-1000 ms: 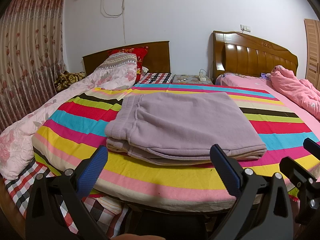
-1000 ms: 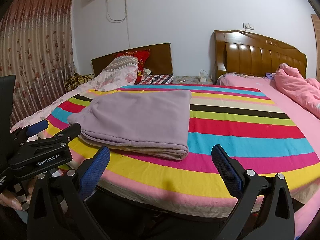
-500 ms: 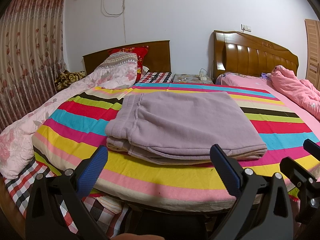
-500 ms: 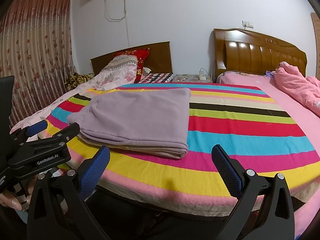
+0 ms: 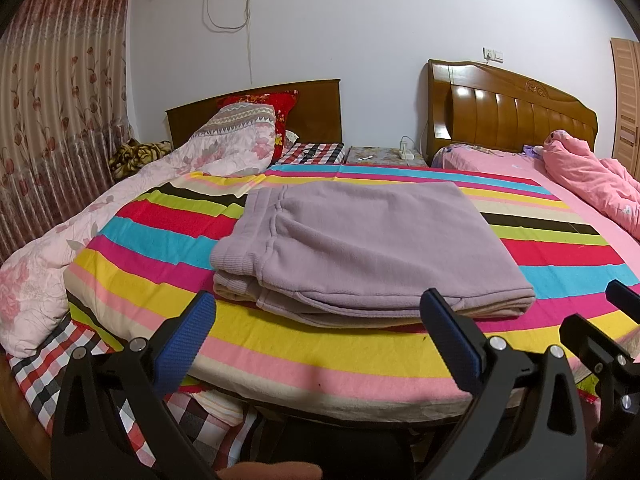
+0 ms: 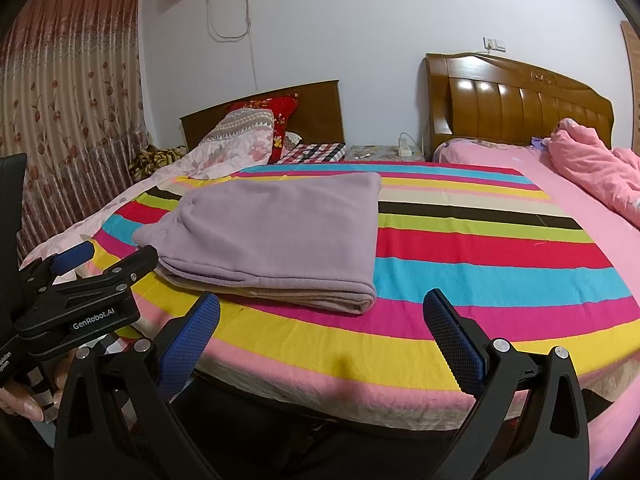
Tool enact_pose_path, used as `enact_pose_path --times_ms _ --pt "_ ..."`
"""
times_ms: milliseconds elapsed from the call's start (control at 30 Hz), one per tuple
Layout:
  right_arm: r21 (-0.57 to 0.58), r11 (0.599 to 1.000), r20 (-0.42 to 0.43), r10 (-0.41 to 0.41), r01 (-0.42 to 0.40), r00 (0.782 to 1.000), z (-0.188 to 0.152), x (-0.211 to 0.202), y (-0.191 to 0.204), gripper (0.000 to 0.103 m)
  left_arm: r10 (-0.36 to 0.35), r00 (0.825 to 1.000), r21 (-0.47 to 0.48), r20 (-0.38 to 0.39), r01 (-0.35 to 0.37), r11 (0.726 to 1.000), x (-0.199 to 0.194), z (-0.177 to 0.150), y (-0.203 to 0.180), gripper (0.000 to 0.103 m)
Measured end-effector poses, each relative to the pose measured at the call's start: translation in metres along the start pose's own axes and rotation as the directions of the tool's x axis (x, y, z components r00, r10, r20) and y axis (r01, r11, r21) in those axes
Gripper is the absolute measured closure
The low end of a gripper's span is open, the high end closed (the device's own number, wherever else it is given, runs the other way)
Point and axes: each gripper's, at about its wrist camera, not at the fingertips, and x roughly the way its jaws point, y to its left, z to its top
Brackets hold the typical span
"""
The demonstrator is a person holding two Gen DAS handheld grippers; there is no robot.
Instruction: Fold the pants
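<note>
The lilac pants lie folded in a flat stack on the striped blanket, waistband to the left. They also show in the right wrist view, left of centre. My left gripper is open and empty, held back from the bed's near edge in front of the pants. My right gripper is open and empty, held back from the bed's near edge, to the right of the pants. The left gripper's body shows at the left of the right wrist view.
A floral quilt lies left of the blanket. A pink duvet is bunched on the right bed. Two wooden headboards stand against the far wall. A curtain hangs on the left.
Both views have shifted only slightly; the pants and both grippers stand as before.
</note>
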Motion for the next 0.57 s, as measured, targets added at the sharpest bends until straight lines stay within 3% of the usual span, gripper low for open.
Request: enact_pose_path --times_ms 433,467,567 --pt "0.028 1.000 0.001 0.003 -0.003 1.000 -0.005 -0.004 0.000 0.004 -0.021 0.999 -0.055 -0.028 0.019 0.998 0.005 -0.005 0.015 0.001" --pt "0.048 0.999 0.017 -0.003 0.003 1.000 -0.004 -0.007 -0.004 0.004 -0.009 0.999 -0.074 -0.032 0.007 0.997 0.007 -0.003 0.022 0.001" --pt "0.137 0.983 0.136 -0.142 0.123 0.981 0.005 -0.032 -0.045 0.004 0.103 0.994 -0.218 -0.031 -0.107 0.970 0.013 0.001 0.072 0.001"
